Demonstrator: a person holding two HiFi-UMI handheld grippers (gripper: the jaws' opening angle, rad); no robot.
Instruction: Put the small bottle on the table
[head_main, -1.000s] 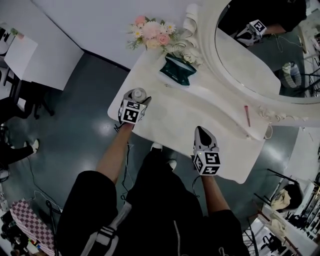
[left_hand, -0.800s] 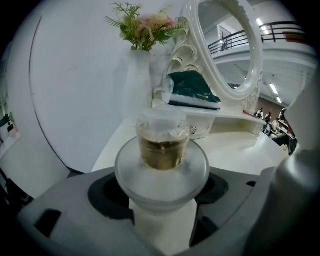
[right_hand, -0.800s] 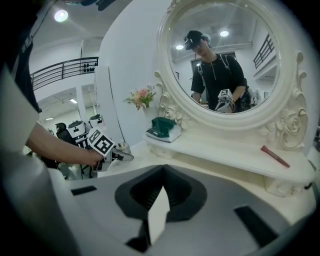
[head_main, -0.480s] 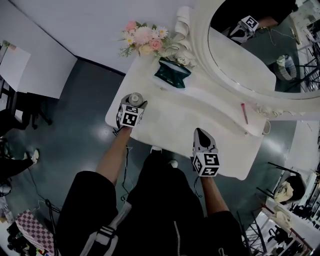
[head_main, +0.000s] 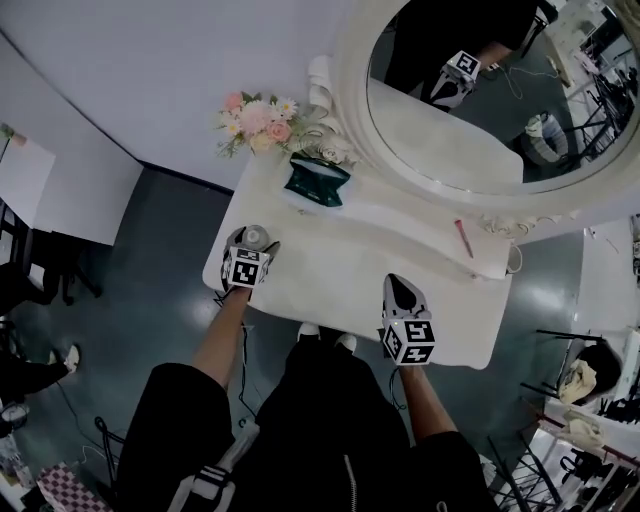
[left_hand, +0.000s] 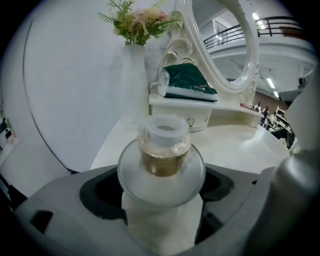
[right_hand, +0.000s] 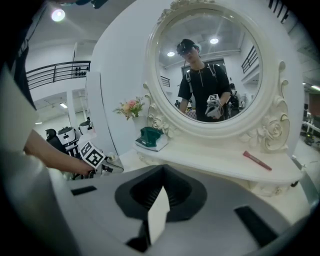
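The small bottle (head_main: 253, 235) is clear glass with amber liquid and a wide clear cap (left_hand: 164, 145). It stands upright near the left end of the white dressing table (head_main: 350, 272). My left gripper (head_main: 256, 240) reaches round it; its jaws have just been opening. The bottle sits between them with dark gaps on both sides, in the left gripper view (left_hand: 162, 192) too. My right gripper (head_main: 400, 284) hovers over the table's front edge, jaws together with nothing held, which the right gripper view (right_hand: 157, 197) confirms.
A raised shelf at the back holds a green pouch (head_main: 315, 180), a vase of pink flowers (head_main: 256, 116) and a red stick (head_main: 464, 239). Above it rises a large oval mirror (head_main: 470, 120) in an ornate white frame. Dark floor lies beyond the table's left edge.
The left gripper's jaws stand wider round the bottle than before. The right gripper has shifted slightly over the front edge. The head view has swung up, showing more of the mirror.
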